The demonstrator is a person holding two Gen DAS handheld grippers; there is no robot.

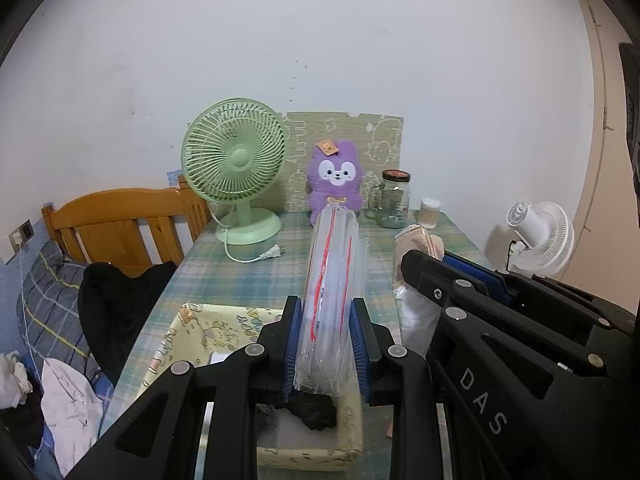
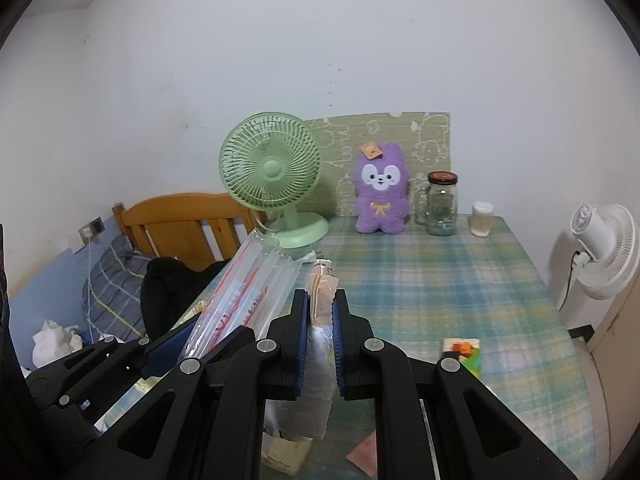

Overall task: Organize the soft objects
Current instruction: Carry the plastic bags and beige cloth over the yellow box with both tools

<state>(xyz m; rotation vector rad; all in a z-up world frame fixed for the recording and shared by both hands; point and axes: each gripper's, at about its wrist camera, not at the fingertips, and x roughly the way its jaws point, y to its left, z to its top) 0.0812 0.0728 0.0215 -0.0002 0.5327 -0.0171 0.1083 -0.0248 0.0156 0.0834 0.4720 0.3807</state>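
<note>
My left gripper (image 1: 325, 320) is shut on a clear inflated air-cushion pack (image 1: 334, 264) with red print, held above a pale yellow fabric storage box (image 1: 192, 336) that has a dark soft item (image 1: 314, 412) inside. The pack also shows in the right wrist view (image 2: 248, 280). My right gripper (image 2: 320, 316) is shut on a beige and white soft bag (image 2: 320, 344), just right of the left gripper (image 2: 160, 348). The bag also shows in the left wrist view (image 1: 416, 280). A purple plush toy (image 2: 382, 188) sits upright at the table's far edge.
On the plaid-covered table (image 2: 460, 288) stand a green fan (image 2: 276, 176), a glass jar (image 2: 441, 204) and a small cotton-swab tub (image 2: 482, 218). A small colourful card (image 2: 464, 350) and a pink paper (image 2: 364, 452) lie near. A bed with a wooden headboard (image 1: 120, 224) lies left, and a white fan (image 2: 604, 248) stands right.
</note>
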